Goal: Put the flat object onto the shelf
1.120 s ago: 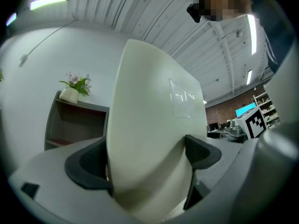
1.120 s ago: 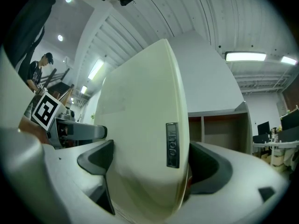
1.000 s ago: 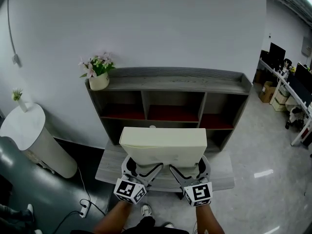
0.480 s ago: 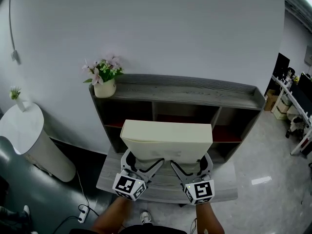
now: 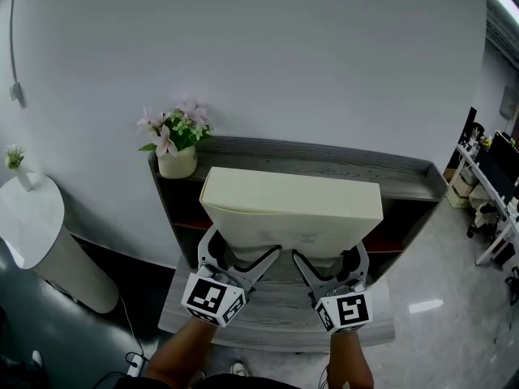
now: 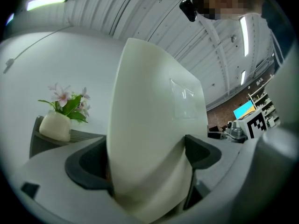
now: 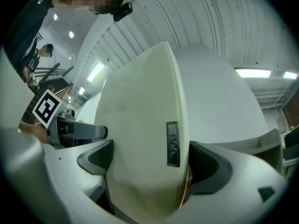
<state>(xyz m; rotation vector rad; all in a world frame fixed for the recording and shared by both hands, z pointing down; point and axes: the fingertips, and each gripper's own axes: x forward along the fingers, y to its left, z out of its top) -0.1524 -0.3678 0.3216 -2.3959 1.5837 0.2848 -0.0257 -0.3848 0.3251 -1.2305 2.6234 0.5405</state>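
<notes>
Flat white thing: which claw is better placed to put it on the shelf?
Probably right: left claw and right claw are each shut on the near edge of the flat object, but the flower pot stands at the left end of the shelf.

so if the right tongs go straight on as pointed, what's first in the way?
The right tongs are shut on the cream flat object, so its far edge leads. It looks set to pass over the shelf top and meet the white wall; depth unclear.
</notes>
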